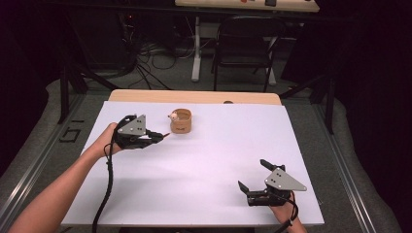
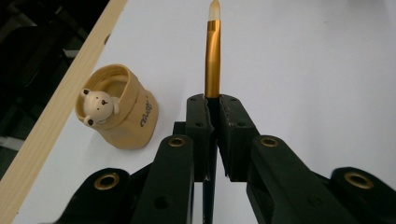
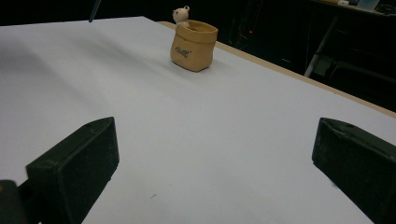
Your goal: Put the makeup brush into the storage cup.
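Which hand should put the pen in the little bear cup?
Probably the left. The left gripper is shut on the gold pen, right beside the bear cup. The right gripper is open, empty and far off.

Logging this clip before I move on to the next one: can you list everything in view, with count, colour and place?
Pen holder: one, tan, bag-shaped with a small cream bear at its rim, far-left part of the white sheet, upright.
Brush pen: one, gold barrel with pale tip, clamped in the left gripper, pointing forward beside the holder, not in it.
White sheet: one, covers the table top.
Table: one, light wood, edge visible along the far side.
Chair: one, black, behind the table.
Left gripper: black, fingers shut on the pen, near the holder.
Right gripper: black, fingers wide apart, empty, near-right part of the sheet.
Hands and forearms: two, entering from the near edge.
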Available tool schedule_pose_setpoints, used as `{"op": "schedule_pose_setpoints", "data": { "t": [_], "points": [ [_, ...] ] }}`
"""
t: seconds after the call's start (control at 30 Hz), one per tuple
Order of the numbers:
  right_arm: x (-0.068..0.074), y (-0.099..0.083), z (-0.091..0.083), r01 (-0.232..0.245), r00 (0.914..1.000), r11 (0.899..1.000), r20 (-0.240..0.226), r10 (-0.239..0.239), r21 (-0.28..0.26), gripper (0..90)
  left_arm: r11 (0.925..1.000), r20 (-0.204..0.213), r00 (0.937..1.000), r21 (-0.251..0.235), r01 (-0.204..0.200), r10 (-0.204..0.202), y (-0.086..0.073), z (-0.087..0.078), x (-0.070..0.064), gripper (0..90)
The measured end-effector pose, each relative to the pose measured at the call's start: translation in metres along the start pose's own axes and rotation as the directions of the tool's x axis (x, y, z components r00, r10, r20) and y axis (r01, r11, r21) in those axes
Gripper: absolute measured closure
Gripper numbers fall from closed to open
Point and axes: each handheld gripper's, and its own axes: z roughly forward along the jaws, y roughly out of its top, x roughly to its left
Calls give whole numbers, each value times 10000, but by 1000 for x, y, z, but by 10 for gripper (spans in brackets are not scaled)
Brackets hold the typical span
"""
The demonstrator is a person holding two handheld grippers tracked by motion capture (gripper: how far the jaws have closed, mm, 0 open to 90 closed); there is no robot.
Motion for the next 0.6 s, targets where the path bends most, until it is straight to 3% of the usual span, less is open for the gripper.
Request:
{"op": "schedule_pose_setpoints", "data": {
  "t": [0.33,0.6],
  "points": [
    [0,0,1,23,10000,10000,11,-23,-10,1,9971,-565,9965,-468,595,-621,3,2,-3,833],
    [0,0,0,24,10000,10000,40,-24,23,1,9872,-1010,9851,-927,1298,-1390,4,7,-1,833]
  ]
}}
